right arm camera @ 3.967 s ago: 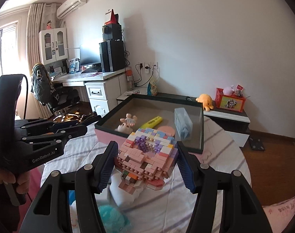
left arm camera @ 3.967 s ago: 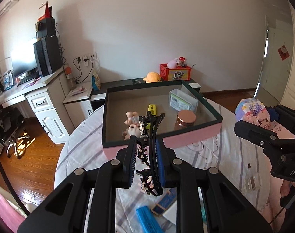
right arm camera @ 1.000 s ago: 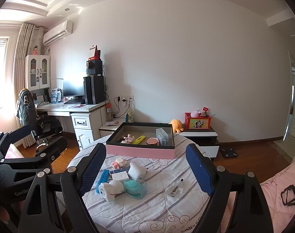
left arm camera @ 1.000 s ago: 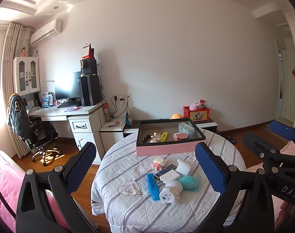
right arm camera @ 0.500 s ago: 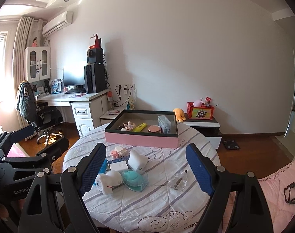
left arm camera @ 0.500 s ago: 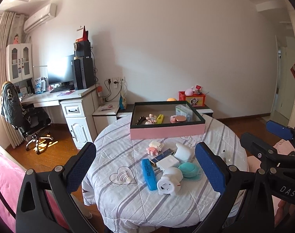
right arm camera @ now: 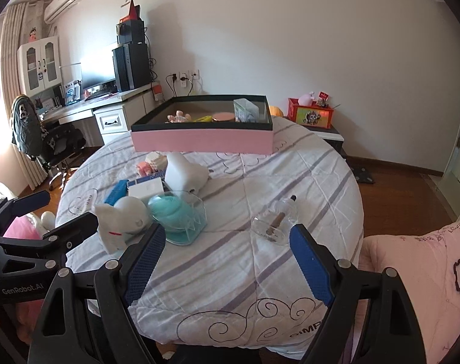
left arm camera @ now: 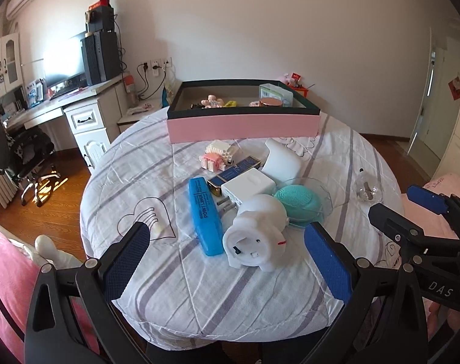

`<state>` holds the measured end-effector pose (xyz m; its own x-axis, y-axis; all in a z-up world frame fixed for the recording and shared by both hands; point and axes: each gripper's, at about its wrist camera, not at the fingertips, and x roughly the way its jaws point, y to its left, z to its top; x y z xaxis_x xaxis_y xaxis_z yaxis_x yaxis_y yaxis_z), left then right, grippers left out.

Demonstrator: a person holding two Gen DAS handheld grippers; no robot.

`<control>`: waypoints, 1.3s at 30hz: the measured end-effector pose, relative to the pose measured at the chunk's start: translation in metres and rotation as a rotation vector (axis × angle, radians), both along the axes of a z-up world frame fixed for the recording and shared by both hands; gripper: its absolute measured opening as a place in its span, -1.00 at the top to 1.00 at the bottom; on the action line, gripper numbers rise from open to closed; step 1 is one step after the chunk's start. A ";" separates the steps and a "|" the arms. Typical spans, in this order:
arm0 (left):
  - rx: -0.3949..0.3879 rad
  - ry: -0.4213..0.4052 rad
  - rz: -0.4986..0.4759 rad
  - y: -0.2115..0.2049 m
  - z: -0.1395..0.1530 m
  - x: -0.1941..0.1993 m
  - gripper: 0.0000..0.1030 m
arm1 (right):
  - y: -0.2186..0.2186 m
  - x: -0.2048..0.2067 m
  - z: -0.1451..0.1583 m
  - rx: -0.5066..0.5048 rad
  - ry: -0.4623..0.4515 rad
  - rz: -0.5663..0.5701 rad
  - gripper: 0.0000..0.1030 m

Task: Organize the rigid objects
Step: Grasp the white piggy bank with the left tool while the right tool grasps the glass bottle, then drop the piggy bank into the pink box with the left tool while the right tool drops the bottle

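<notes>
A pink box with a dark rim [left arm camera: 242, 126] [right arm camera: 202, 140] stands at the far side of the round table and holds several small items. Loose objects lie nearer: a white pig-shaped toy [left arm camera: 255, 233] [right arm camera: 120, 221], a blue highlighter [left arm camera: 205, 214], a white charger block [left arm camera: 248, 185], a teal brush in a clear case [left arm camera: 299, 203] [right arm camera: 178, 215], a white curved piece [left arm camera: 280, 159] [right arm camera: 182, 171], a brick toy [left arm camera: 219, 154] and a small glass bottle [left arm camera: 366, 188] [right arm camera: 275, 223]. My left gripper [left arm camera: 226, 257] is open and empty just before the pig toy. My right gripper [right arm camera: 223, 257] is open and empty near the bottle.
A striped white cloth [right arm camera: 260, 182] covers the table. A desk with drawers [left arm camera: 87, 112] and an office chair [left arm camera: 29, 154] stand to the left. A red toy box [right arm camera: 310, 115] sits on a low cabinet behind. A pink bed [right arm camera: 418, 273] lies at right.
Both grippers, open and empty, have moved forward and down toward the table; the loose objects now lie much closer. Four seconds ago the left held a black clip and the right a brick toy.
</notes>
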<state>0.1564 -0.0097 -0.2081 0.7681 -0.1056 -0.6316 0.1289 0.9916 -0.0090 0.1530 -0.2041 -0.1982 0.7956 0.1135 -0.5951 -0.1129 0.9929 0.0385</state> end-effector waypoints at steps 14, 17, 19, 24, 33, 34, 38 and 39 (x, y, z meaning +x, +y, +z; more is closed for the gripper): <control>0.110 0.053 -0.079 -0.036 -0.033 0.027 -0.16 | -0.035 0.027 -0.031 0.039 0.067 -0.072 -0.66; 0.103 0.077 -0.088 -0.039 -0.039 0.036 -0.09 | -0.040 0.034 -0.037 0.042 0.082 -0.085 -0.66; 0.082 0.080 -0.089 -0.038 -0.042 0.040 -0.07 | -0.043 0.039 -0.040 0.039 0.089 -0.099 -0.66; 0.047 0.071 -0.087 -0.035 -0.037 0.044 -0.07 | -0.052 0.055 -0.048 0.049 0.101 -0.116 -0.66; 0.015 0.058 -0.076 -0.028 -0.029 0.046 -0.07 | -0.043 0.081 -0.051 0.028 0.069 -0.052 -0.61; 0.015 0.057 -0.077 -0.028 -0.028 0.046 -0.07 | -0.042 0.081 -0.053 0.018 0.070 -0.047 -0.55; 0.006 0.045 -0.082 -0.027 -0.024 0.043 -0.07 | -0.043 0.079 -0.052 0.015 0.060 -0.036 -0.10; 0.004 0.043 -0.085 -0.027 -0.022 0.042 -0.07 | -0.044 0.078 -0.051 0.020 0.062 -0.029 -0.10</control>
